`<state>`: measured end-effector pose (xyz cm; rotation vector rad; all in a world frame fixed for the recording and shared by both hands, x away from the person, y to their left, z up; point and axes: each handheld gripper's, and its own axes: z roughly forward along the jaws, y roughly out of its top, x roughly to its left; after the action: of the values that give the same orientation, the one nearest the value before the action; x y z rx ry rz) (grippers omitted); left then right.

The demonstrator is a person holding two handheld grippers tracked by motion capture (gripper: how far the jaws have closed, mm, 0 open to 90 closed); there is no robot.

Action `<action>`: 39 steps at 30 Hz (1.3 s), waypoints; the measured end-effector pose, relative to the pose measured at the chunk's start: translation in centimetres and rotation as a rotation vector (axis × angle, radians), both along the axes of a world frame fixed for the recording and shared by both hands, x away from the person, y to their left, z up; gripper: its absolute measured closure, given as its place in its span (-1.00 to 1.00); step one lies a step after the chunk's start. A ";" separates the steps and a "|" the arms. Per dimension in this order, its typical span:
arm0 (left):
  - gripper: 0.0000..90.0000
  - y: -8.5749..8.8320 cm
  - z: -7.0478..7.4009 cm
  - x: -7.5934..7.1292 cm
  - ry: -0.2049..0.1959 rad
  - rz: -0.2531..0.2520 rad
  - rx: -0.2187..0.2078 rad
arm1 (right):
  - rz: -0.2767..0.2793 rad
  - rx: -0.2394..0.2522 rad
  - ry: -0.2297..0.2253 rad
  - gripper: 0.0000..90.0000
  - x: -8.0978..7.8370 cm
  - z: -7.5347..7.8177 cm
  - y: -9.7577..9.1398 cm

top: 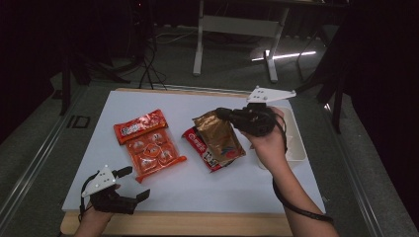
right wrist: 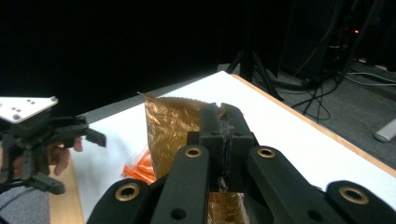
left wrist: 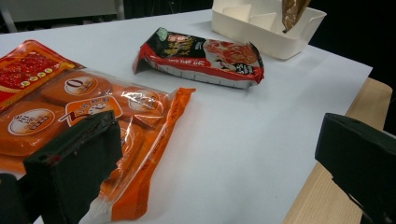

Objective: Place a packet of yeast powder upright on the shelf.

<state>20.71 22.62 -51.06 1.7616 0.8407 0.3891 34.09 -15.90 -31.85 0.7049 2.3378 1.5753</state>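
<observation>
Pinching the golden-brown pouch (top: 219,137) by its upper edge, the right gripper (top: 225,114) has its jaws clenched on the foil; in the right gripper view the black jaws meet on the crinkled wrapper (right wrist: 170,126) with no gap between them. The pouch hangs clear of the white board (top: 197,190), above the red-and-black snack pack (top: 197,145) that lies flat there, and just left of the white divided tray (top: 298,143) at the board's right edge. Taking that tray as the reference: the pouch is near it and raised, the red-and-black pack is a little farther left, and the orange multi-pack (top: 150,148) lies well to the left. The left gripper (top: 132,182) rests near the board's front-left corner, well apart from the tray, its jaws spread with nothing between them; in its own view the orange multi-pack (left wrist: 88,121) lies just beyond the left jaw and the tray (left wrist: 268,28) sits far off with the pouch's lower corner (left wrist: 292,11) dangling over it. The likely aim is to drop the pouch into a tray compartment. Main risks, as I judge them: the grip is only on a thin edge, so the slick foil could slip out, and the swinging lower end could catch the tray's rim or a divider, leaving the pouch draped over the wall or nudging the light tray.
</observation>
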 end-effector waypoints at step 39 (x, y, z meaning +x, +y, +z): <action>-1.00 0.5 -0.2 -0.4 0.009 0.030 -0.005 | -0.280 0.129 0.031 0.98 8.2 1.3 -11.3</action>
<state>20.30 23.07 -51.23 1.7494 0.8752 0.3990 42.28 -27.20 -30.60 1.0417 2.0610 1.6058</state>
